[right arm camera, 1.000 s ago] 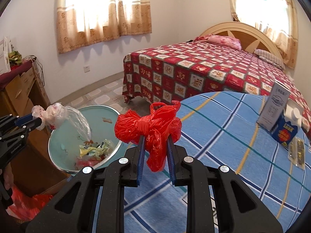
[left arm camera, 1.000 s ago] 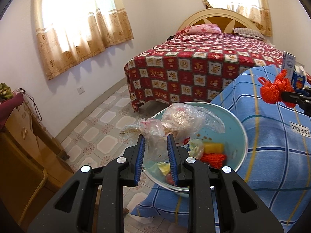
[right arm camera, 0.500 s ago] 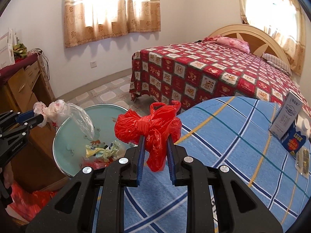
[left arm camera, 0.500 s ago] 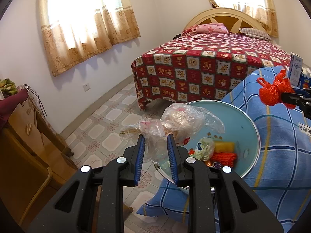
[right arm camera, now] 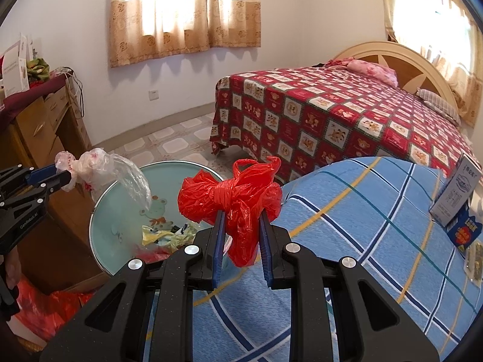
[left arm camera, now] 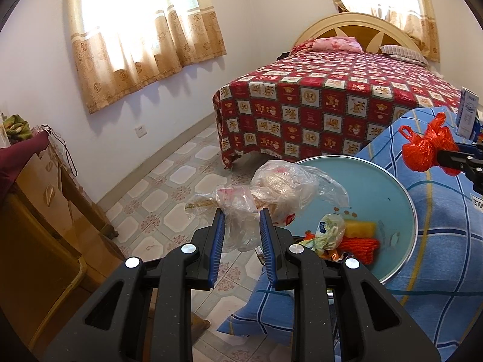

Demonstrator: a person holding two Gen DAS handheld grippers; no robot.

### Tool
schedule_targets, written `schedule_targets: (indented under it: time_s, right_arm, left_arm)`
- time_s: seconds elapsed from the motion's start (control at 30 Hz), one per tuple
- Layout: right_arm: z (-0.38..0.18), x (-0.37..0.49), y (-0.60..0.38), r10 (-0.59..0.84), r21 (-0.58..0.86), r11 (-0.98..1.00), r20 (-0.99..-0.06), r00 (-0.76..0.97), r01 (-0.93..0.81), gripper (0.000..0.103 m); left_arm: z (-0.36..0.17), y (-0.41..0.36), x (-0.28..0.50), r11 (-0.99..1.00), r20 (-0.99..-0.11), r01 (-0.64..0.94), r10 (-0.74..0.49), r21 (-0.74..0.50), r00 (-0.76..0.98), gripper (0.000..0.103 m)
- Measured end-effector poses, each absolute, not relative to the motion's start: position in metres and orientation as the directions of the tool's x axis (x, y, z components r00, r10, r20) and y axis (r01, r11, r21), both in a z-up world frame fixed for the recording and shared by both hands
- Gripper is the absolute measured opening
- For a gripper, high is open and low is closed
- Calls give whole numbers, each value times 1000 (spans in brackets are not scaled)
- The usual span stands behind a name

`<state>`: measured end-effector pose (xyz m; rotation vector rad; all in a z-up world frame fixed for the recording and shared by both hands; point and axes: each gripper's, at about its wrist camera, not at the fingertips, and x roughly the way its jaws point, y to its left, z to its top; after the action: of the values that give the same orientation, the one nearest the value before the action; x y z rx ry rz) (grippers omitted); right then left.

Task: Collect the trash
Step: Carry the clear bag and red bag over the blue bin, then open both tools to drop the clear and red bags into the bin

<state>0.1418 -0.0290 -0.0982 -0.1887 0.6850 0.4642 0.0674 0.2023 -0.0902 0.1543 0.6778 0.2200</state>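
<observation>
Item: clear bag (left arm camera: 271, 190), pinched by L gripper (left arm camera: 241, 226), held above basin (left arm camera: 404, 199) rim. Red bag (right arm camera: 232, 202), pinched by R gripper (right arm camera: 240, 232), held over blue cloth (right arm camera: 362, 211) (basin beside). Risk: thin film may be slipped from pads, dropped outside basin.

Glossy, seemingly plastic red bag (right arm camera: 232, 199)
</observation>
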Motion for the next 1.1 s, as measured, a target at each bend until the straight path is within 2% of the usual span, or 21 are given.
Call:
schedule_targets:
  time_s: [1.1]
  right_arm:
    - [-100, 144, -6, 373, -27, 858, -653, 659, -513, 22]
  left_arm:
    - [-87, 205, 69, 968, -604, -159, 245, 193, 759, 26]
